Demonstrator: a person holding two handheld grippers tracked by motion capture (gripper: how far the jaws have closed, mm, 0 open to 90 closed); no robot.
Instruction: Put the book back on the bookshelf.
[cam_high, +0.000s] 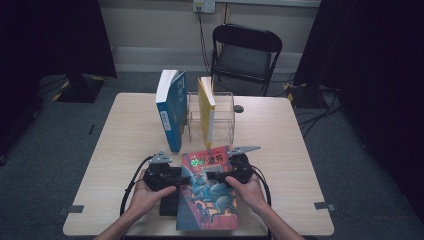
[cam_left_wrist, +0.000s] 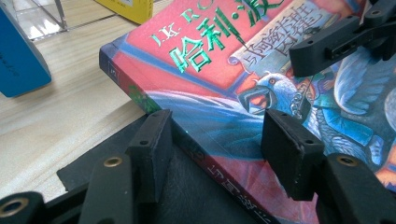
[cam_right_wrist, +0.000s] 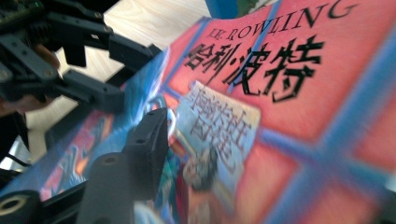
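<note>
A: Red paperback (cam_high: 210, 192), cover up, lies at the near edge of the table (cam_high: 125, 135), partly over a black block (cam_left_wrist: 196, 196). Where are the fingers?

B: Left gripper (cam_high: 186, 178) straddles the book's spine edge, fingers (cam_left_wrist: 149, 144) apart, one on the block, one over the cover; no clamp visible. Right gripper (cam_high: 212, 176) reaches over the cover from the opposite side, fingers (cam_right_wrist: 144, 144) parted; whether they press it cannot be told.

A: Background?

B: Blue book (cam_high: 171, 107) and yellow book (cam_high: 206, 110) upright at a clear rack (cam_high: 225, 117).
</note>
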